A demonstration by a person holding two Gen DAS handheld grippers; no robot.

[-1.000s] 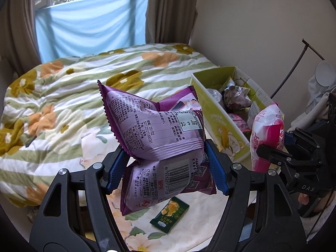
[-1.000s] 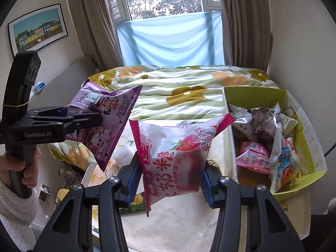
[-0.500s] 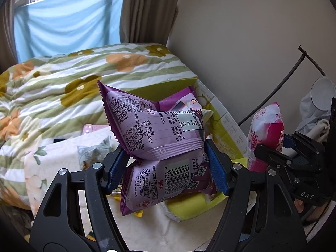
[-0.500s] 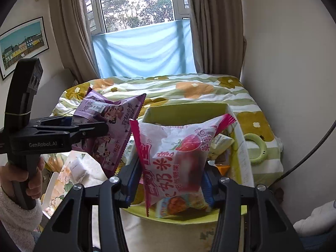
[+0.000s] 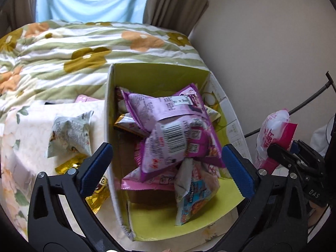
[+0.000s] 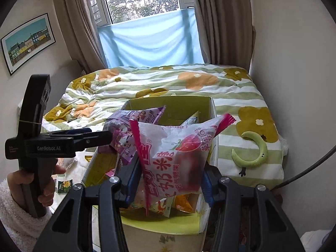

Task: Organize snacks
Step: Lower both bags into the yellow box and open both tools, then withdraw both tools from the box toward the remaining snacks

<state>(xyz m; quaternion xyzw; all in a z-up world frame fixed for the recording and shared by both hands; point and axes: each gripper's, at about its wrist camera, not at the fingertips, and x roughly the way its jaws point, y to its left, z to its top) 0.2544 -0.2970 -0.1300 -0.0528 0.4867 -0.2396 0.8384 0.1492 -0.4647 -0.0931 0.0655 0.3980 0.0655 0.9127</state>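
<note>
1. Over a green cardboard box (image 5: 159, 77) at the foot of a flower-patterned bed (image 6: 210, 84), the left gripper (image 5: 167, 163) stands wide, its jaws just opened.
2. The purple snack packet (image 5: 174, 130) lies free of the pads, among other packets in the box.
3. The right gripper (image 6: 170, 180) pinches a pink strawberry candy packet (image 6: 174, 153) above the same box.
4. A grey-green packet (image 5: 71, 132) lies on the floral cloth beside it.
</note>
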